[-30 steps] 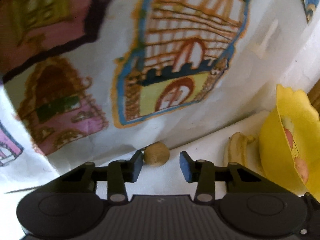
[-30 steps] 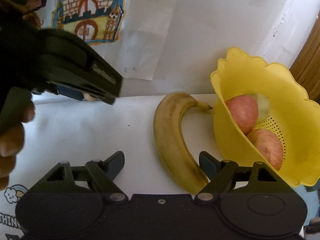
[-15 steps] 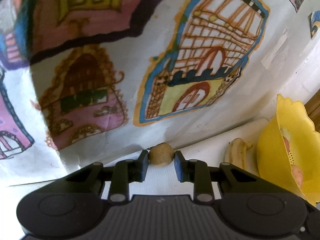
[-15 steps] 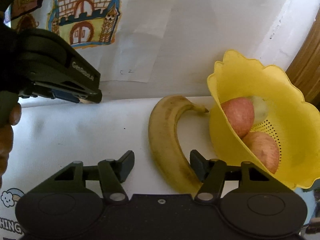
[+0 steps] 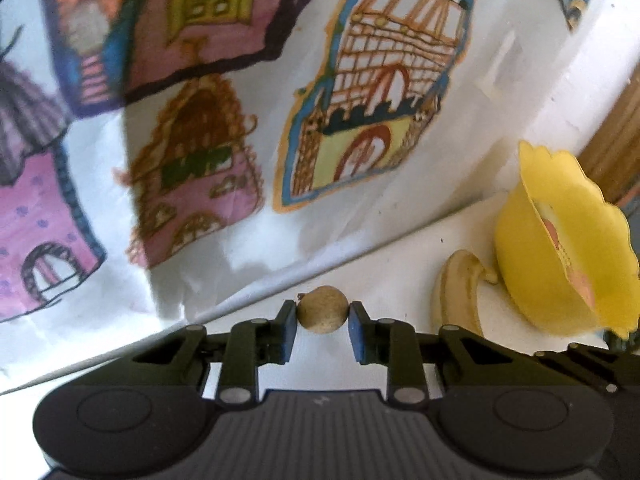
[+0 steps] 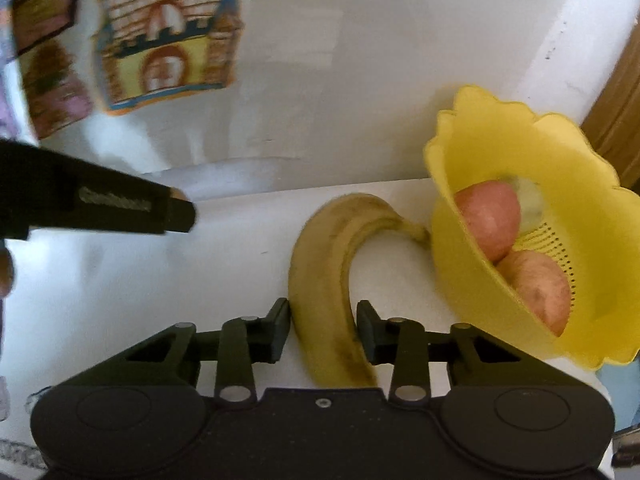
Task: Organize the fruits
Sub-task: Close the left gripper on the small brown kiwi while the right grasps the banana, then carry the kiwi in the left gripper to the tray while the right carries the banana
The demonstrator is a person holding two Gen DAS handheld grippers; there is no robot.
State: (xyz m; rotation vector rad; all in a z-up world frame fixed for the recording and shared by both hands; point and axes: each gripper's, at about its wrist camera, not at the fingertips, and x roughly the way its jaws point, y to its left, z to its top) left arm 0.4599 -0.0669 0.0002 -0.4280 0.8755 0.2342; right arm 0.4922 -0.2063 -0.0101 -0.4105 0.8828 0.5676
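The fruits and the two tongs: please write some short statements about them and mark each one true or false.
1. The left tongs are closed on a small brown round fruit. True.
2. The banana lies inside the yellow basket. False: it lies on the white table, beside the basket.
3. Two reddish apples are in the yellow basket. True.
4. The right tongs hold an apple. False: their fingers stand on either side of the banana; whether they press it cannot be told.
5. The basket is green. False: it is yellow.
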